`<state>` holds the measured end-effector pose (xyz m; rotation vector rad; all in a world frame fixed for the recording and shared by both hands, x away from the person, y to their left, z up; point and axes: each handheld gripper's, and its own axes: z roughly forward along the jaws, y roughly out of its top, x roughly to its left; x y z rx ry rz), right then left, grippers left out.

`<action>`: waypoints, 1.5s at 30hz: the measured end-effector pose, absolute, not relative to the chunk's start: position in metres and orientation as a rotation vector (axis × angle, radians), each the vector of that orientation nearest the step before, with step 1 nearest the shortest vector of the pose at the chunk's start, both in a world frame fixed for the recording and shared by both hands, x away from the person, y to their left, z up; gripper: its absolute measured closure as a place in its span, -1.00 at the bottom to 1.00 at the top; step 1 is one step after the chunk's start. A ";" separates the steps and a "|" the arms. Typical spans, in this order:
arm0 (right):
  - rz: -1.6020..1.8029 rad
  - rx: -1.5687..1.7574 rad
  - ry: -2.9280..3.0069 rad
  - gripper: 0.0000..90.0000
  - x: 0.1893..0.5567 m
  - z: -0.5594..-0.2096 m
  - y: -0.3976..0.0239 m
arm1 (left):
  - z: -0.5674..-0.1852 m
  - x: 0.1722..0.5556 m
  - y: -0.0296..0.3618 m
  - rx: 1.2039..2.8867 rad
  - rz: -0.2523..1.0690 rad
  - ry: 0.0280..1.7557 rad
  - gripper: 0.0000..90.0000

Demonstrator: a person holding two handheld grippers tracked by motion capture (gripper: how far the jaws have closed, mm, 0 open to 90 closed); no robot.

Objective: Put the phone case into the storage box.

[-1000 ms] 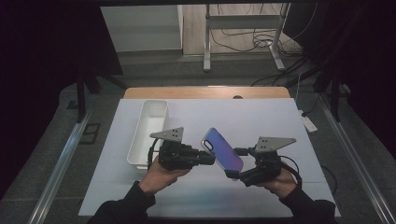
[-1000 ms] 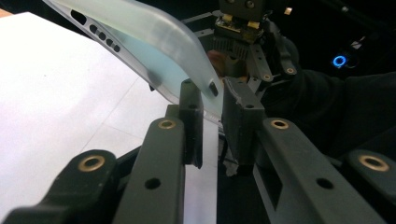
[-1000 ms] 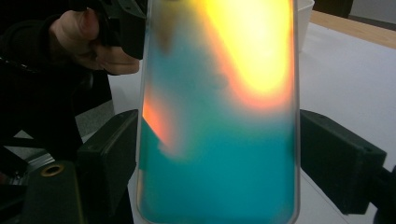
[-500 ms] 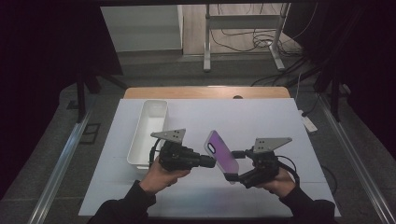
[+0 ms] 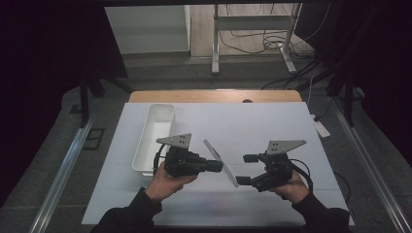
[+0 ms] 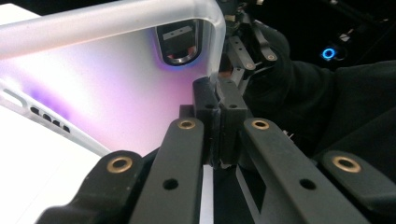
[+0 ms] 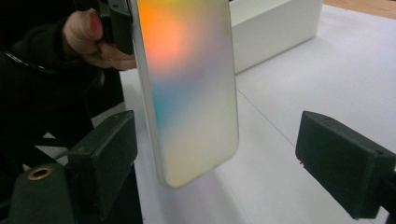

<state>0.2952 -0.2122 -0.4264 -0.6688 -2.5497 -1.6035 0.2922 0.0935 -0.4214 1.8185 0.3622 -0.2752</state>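
At the left of the high view, an empty white rectangular tray lies on the white table, and just beside it the left gripper pinches one edge of a frosted, iridescent phone case, its jaws pressed tight on the rim near the camera cut-out as the left gripper view shows. The case stands on edge and tilted above the table, between the two grippers. To its right, the right gripper has its jaws spread wide, having just opened further, with the case's free end between its pads but apart from both.
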 end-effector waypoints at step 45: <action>-1.396 -1.023 -2.827 -1.00 0.278 -0.432 -0.235 | -0.415 0.308 0.098 1.977 -0.019 0.543 0.97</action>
